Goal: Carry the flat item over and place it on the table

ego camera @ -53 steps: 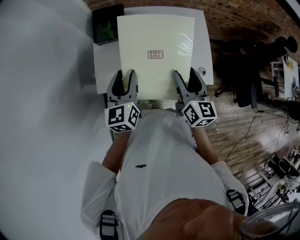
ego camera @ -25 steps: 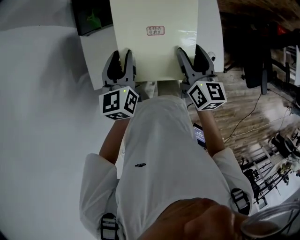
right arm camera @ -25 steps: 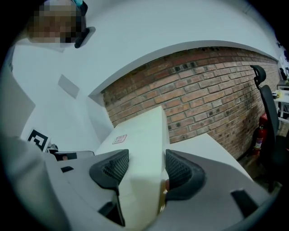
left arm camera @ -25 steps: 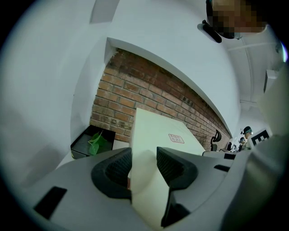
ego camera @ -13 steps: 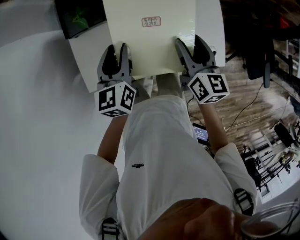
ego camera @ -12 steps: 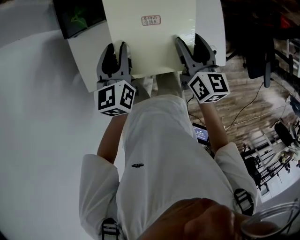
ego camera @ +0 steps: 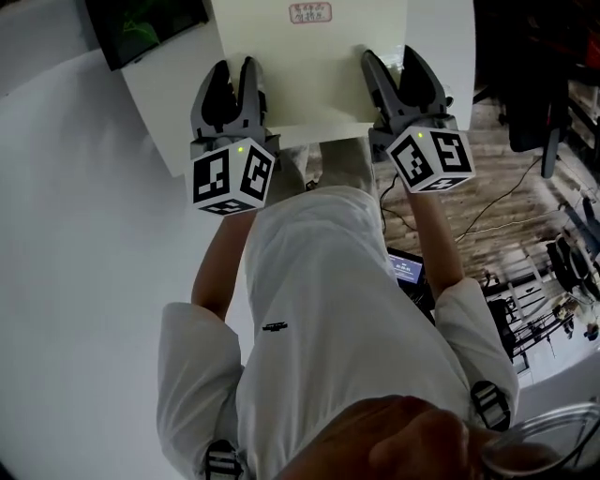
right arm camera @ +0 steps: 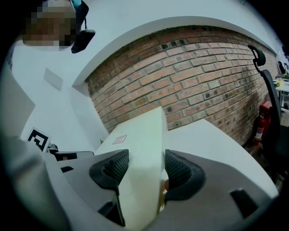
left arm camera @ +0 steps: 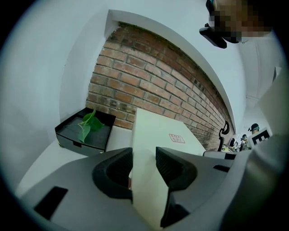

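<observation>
A flat cream board (ego camera: 309, 66) with a small red label (ego camera: 310, 12) is held level over the white table (ego camera: 164, 103). My left gripper (ego camera: 234, 66) clamps the board's near edge at the left. Its jaws are closing, with the board (left arm camera: 158, 135) between the pads of the left gripper (left arm camera: 143, 158). My right gripper (ego camera: 394, 56) clamps the same edge at the right. In the right gripper view the board (right arm camera: 140, 135) fills the gap of the right gripper (right arm camera: 146, 160), above the table (right arm camera: 212, 140).
A black tray (ego camera: 145, 28) holding a green leaf (left arm camera: 86, 128) sits on the table's far left corner. A brick wall (left arm camera: 149, 81) stands behind the table. To the right are a wooden floor with cables (ego camera: 506, 206), an office chair (right arm camera: 271, 90) and a red extinguisher (right arm camera: 260, 127).
Both grippers and the board have moved forward over the table, so the table and the black tray now lie nearer and the board's far part runs out of view.
</observation>
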`<control>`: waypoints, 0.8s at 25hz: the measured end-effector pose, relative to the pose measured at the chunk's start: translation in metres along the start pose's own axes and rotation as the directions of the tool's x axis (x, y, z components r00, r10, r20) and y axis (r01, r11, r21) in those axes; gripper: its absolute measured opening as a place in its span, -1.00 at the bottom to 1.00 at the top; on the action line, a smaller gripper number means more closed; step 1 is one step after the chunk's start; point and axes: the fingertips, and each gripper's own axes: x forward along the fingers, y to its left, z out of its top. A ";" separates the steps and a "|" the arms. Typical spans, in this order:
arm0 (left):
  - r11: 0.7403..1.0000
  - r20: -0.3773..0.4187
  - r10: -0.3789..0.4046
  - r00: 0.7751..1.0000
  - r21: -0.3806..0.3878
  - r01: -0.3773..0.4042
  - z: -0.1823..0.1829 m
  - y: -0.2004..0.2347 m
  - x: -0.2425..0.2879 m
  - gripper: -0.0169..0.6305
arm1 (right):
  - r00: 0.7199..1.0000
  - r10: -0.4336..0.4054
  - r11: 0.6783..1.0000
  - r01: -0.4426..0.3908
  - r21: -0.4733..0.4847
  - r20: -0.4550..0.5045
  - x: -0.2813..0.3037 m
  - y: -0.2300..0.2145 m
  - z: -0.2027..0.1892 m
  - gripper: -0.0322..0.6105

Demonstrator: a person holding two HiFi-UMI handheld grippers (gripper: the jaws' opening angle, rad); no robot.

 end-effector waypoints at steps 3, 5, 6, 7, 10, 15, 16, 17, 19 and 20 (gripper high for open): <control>1.000 -0.009 0.009 1.000 -0.014 -0.009 -0.012 0.016 0.010 -0.42 | 1.000 0.002 1.000 -0.002 -0.004 -0.015 0.016 0.000 -0.014 -0.06; 1.000 -0.018 0.013 1.000 -0.017 -0.013 -0.022 0.023 0.016 -0.42 | 1.000 -0.001 1.000 0.001 -0.003 -0.024 0.023 -0.004 -0.024 -0.06; 1.000 -0.022 0.013 1.000 -0.018 -0.014 -0.027 0.026 0.019 -0.42 | 1.000 -0.003 1.000 0.003 -0.002 -0.027 0.026 -0.006 -0.030 -0.06; 1.000 -0.025 0.014 1.000 -0.018 -0.014 -0.033 0.029 0.022 -0.42 | 1.000 -0.004 1.000 0.004 -0.002 -0.030 0.029 -0.008 -0.036 -0.06; 1.000 -0.031 0.018 0.999 -0.021 -0.018 -0.046 0.037 0.031 -0.42 | 0.999 -0.006 1.000 0.006 -0.002 -0.037 0.039 -0.014 -0.049 -0.06; 0.999 -0.043 0.029 0.999 -0.024 -0.030 -0.061 0.045 0.046 -0.42 | 0.999 -0.004 1.000 0.004 0.001 -0.053 0.055 -0.025 -0.065 -0.06; 0.999 -0.046 0.031 0.998 -0.024 -0.033 -0.064 0.048 0.049 -0.42 | 0.998 -0.004 1.000 0.005 0.002 -0.055 0.058 -0.026 -0.067 -0.06; 0.999 -0.048 0.033 0.998 -0.024 -0.034 -0.065 0.049 0.052 -0.42 | 0.998 -0.005 1.000 0.005 0.005 -0.057 0.061 -0.027 -0.069 -0.06; 0.999 -0.050 0.037 0.998 -0.022 -0.038 -0.066 0.051 0.056 -0.42 | 0.998 -0.004 1.000 0.004 0.008 -0.059 0.066 -0.030 -0.071 -0.06; 0.999 -0.050 0.038 0.998 -0.022 -0.039 -0.067 0.052 0.058 -0.42 | 0.998 -0.003 1.000 0.003 0.008 -0.060 0.068 -0.031 -0.072 -0.06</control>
